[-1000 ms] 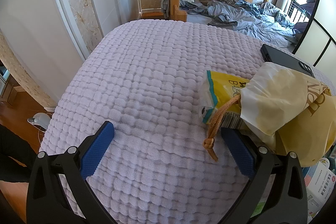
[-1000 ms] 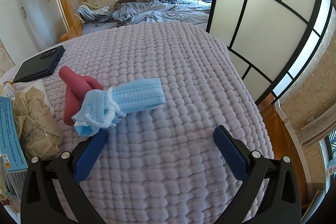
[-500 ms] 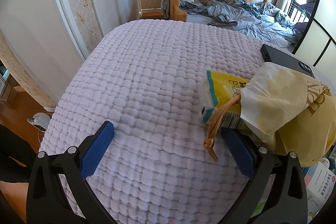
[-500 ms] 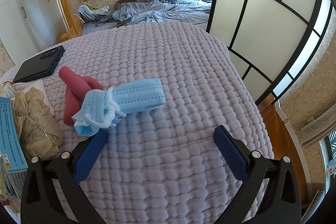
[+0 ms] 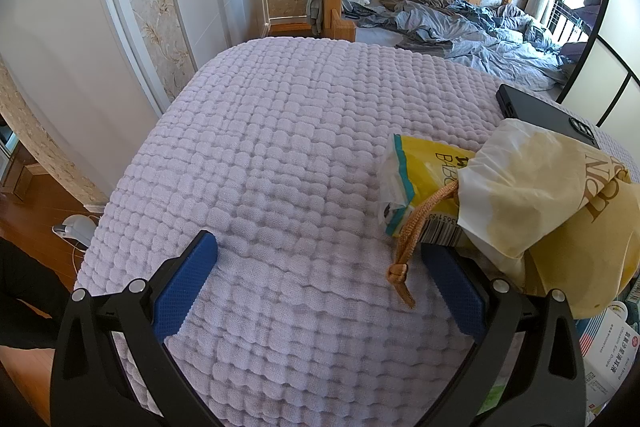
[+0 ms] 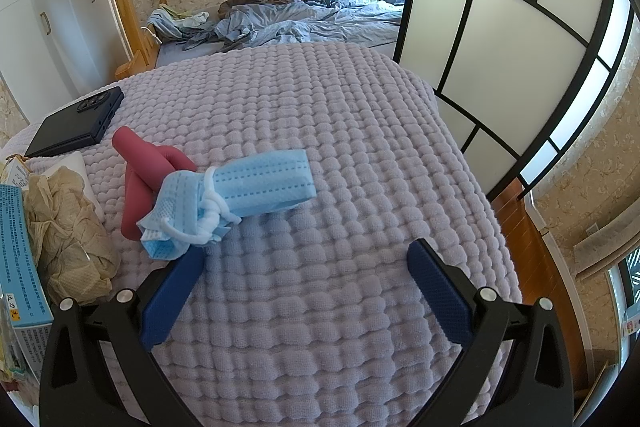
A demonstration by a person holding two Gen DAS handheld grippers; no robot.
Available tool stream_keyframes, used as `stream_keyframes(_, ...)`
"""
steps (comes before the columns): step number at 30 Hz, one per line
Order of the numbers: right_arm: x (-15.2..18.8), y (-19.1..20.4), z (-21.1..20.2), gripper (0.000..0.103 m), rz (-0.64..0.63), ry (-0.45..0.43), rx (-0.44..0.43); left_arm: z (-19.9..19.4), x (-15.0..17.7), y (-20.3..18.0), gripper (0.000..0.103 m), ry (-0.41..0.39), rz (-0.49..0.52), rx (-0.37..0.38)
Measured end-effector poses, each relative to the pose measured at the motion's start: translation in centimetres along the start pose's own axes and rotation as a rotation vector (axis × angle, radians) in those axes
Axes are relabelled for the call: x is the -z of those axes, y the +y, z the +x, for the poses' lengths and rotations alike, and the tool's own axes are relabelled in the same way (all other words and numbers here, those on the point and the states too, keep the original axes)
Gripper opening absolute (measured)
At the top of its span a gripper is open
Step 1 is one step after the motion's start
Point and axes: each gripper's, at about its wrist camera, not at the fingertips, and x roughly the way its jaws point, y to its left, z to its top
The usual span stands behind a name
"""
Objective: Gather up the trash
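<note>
Trash lies on a lilac quilted bed cover. In the left wrist view a yellow snack packet with a brown cord sits under a crumpled yellow-white bag, just ahead of my right finger. My left gripper is open over bare cover. In the right wrist view a rolled blue face mask tied with its white loops lies across a red tube-shaped thing, just ahead of my left finger. The right gripper is open and holds nothing. Crumpled beige paper and a blue box lie at the left.
A dark phone rests on the cover behind the trash; the phone also shows in the left wrist view. A printed white carton sits at the lower right. Behind is a bed with rumpled blue bedding. A paned sliding screen stands right; wood floor lies below.
</note>
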Motion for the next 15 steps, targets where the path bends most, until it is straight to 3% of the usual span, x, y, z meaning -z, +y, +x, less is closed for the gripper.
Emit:
stream_keyframes(8, -0.1, -0.8, -0.8, 0.099, 0.023, -0.011, -0.008, -0.5, -0.3, 0.5, 0.102, -0.005, 0.016, 0.018)
stream_keyframes(12, -0.5, -2.1, -4.7, 0.099, 0.067, -0.072, -0.053, -4.1, -0.3, 1.1, 0.102, -0.088, 0.041, 0.038)
stream_keyframes(15, 0.3, -0.6, -8.4, 0.099, -0.002, -0.131, -0.060, -8.1, -0.4, 1.3, 0.102, -0.139, 0.065, 0.101)
